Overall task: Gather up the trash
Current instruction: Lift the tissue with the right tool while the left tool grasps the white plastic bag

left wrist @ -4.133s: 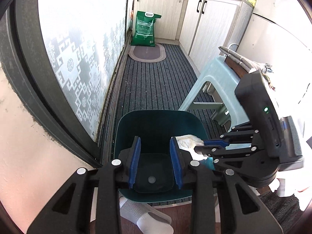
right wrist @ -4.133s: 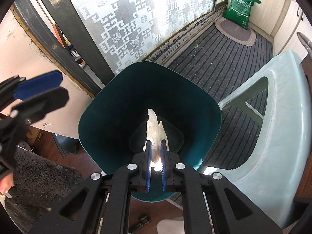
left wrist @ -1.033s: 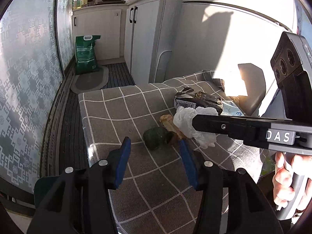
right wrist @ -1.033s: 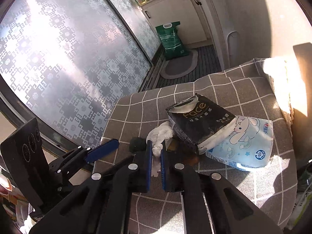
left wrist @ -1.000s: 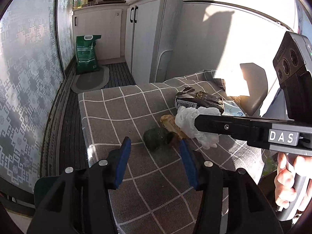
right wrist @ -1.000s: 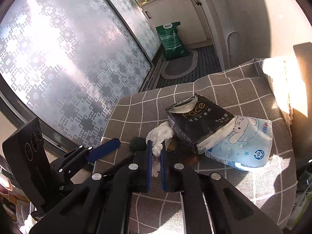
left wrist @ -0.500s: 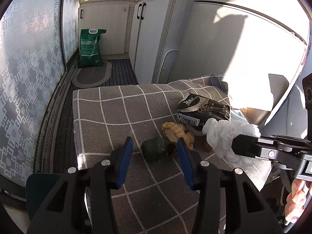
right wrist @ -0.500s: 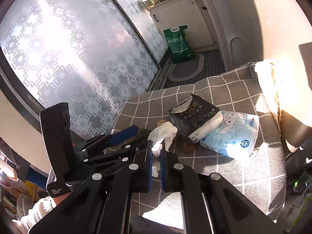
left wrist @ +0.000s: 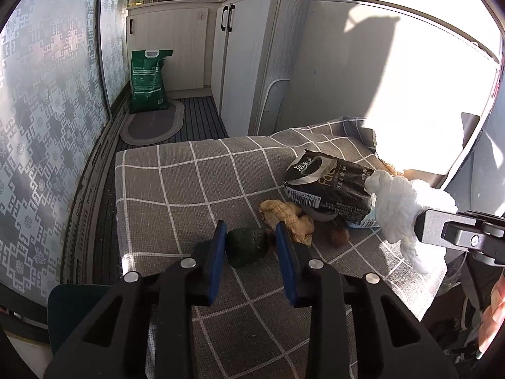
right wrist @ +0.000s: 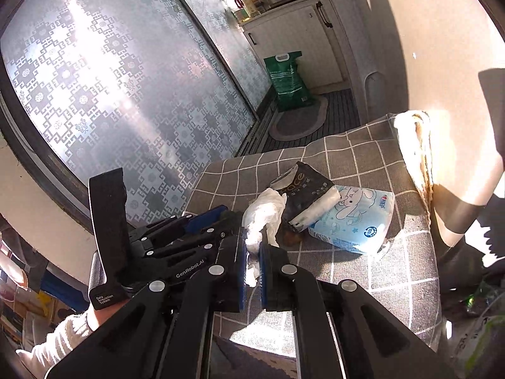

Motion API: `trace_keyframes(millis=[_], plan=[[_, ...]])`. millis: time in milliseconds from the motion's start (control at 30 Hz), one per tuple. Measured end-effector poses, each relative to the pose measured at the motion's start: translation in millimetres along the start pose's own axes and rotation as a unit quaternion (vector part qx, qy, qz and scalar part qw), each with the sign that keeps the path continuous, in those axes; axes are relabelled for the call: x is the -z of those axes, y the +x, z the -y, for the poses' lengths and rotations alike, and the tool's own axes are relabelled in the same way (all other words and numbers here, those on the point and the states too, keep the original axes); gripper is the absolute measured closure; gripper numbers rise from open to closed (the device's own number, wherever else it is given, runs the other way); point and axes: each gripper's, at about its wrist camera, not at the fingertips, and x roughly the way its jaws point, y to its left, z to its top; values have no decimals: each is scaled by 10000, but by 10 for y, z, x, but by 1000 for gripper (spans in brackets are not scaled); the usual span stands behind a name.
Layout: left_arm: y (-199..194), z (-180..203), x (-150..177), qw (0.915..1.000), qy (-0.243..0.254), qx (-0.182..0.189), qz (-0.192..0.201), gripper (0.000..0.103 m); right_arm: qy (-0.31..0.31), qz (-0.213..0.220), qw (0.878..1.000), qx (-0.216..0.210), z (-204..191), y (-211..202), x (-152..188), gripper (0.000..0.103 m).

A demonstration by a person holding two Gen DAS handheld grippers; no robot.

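My left gripper [left wrist: 252,237] is open, its blue fingers on either side of a dark green avocado [left wrist: 245,245] lying on the grey checked cloth [left wrist: 195,189]. My right gripper [right wrist: 252,252] is shut on a crumpled white tissue [right wrist: 263,218], held above the cloth; the tissue also shows in the left wrist view [left wrist: 404,208]. Beside the avocado lie a tan ginger-like piece [left wrist: 288,216] and a small brown item [left wrist: 339,237]. The teal trash bin's [left wrist: 74,309] rim shows at lower left, below the cloth's edge.
A black tissue pack [left wrist: 331,183] and a light blue tissue pack [right wrist: 353,218] lie on the cloth. A green sack [left wrist: 148,82] and an oval mat [left wrist: 151,123] are on the ribbed floor by white cabinets [left wrist: 240,63]. Frosted patterned glass [right wrist: 126,94] runs along the left.
My left gripper has moved forward and down, so its fingers now flank the avocado. My right gripper has lifted the tissue off the cloth and drawn back to the right.
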Motion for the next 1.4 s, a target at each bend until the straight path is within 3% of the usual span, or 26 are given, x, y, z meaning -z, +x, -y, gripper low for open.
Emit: trace_keyframes(millis=[100, 533, 767, 1133, 1400], plan=[[-47, -25, -11, 10000, -46, 17, 62, 78, -18, -9, 10000, 41, -23, 11, 16, 97], [96, -28, 24, 9999, -33, 31, -158, 72, -27, 27, 9999, 97, -60, 7, 0, 97], [45, -59, 27, 10000, -35, 4, -85, 78, -20, 36, 9999, 105, -47, -2, 10, 97], [-318, -298, 25, 9997, -190, 45, 141, 78, -204, 10, 9998, 21, -347, 125, -79, 97], [-668, -694, 58, 9986, -408, -58, 339, 78, -459, -133, 9988, -51, -719, 367, -136, 97]])
